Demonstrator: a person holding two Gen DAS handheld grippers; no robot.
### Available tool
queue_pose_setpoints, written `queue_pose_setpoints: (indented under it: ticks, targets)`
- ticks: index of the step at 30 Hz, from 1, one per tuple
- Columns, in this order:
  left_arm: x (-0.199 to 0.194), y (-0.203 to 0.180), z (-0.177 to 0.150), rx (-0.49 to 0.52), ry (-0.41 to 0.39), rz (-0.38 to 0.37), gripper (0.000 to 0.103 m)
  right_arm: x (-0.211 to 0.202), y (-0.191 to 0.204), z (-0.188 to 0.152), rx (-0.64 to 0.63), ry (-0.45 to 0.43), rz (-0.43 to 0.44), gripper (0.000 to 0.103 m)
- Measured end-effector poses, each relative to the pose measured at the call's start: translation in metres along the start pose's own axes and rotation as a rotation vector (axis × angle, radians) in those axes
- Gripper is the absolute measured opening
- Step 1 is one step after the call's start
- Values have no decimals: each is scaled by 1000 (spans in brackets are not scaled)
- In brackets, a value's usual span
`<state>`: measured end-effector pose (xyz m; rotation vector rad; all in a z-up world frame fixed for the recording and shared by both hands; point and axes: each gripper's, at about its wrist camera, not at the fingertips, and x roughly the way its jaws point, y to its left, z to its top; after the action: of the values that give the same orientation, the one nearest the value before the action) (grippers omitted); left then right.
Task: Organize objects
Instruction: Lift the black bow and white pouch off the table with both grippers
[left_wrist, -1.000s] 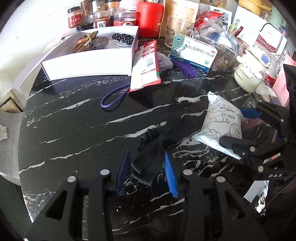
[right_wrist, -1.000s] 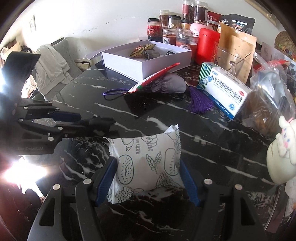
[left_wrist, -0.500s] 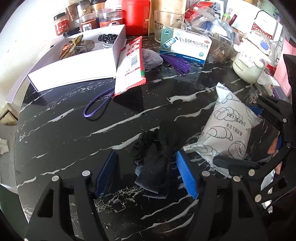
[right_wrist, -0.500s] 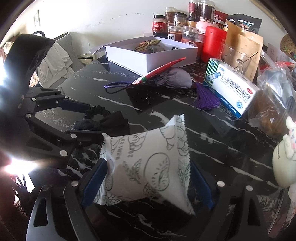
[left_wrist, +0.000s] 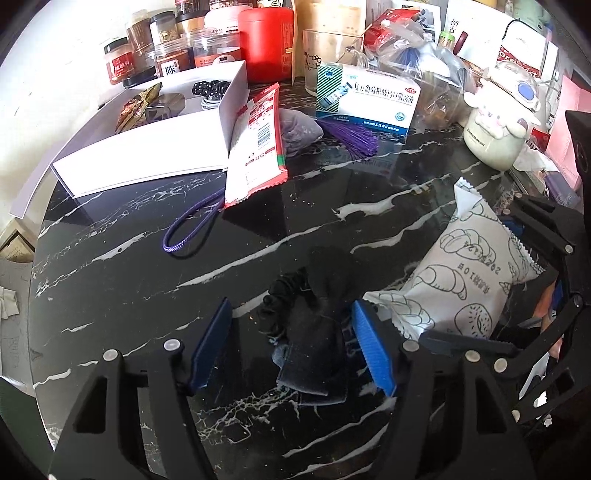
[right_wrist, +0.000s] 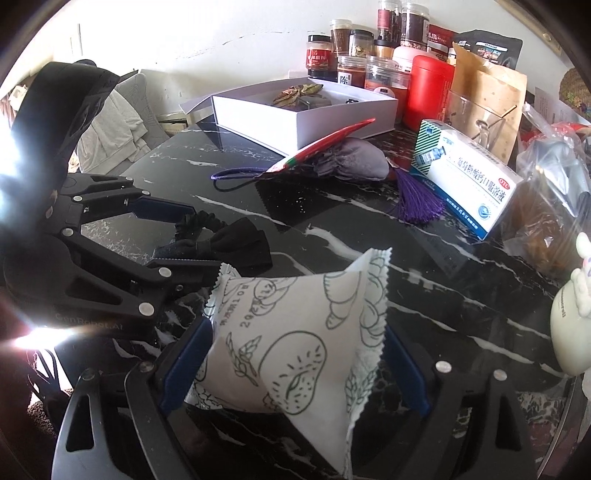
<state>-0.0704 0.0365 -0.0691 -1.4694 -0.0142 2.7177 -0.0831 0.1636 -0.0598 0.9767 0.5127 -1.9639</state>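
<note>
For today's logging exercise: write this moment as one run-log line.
left gripper: open around bow on table | right gripper: pouch between jaws, grip unclear | box: not reached

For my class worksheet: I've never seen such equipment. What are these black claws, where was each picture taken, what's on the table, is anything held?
A person holds a two-fingered gripper in each hand; a camera on each looks along its fingers. One picture is from the left gripper, the other from the right gripper. On the black table: a white box, a carton, a red packet. The open left fingers straddle a black bow. A snack packet sits between the right fingers; whether they squeeze it is unclear.
</note>
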Motion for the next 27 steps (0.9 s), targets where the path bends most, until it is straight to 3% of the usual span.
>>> queue_pose_setpoints:
  ticks: [6,9,17,19,22,27]
  targets:
    - [-3,0,-2,8,-23,-7,43,-9,1,-3,8,-36,-39,91]
    - [-5,-2,-3,12,-26,-11,38,-14,0,-4,11,-56,-59,91]
    - [-6,-1,-4,-1,-24,-7,35,-16,-1,-7,59,-60,-61,92]
    - [-6,-2,-4,-4,-24,-4,35,-14,-1,-8,71,-58,-70,98]
    - [-7,-2,-5,-7,-22,-3,35,-10,2,-8,73,-52,-78,100]
    - [-8,-3,-6,-11,-20,-4,35,-4,7,-9,83,-55,-18,100]
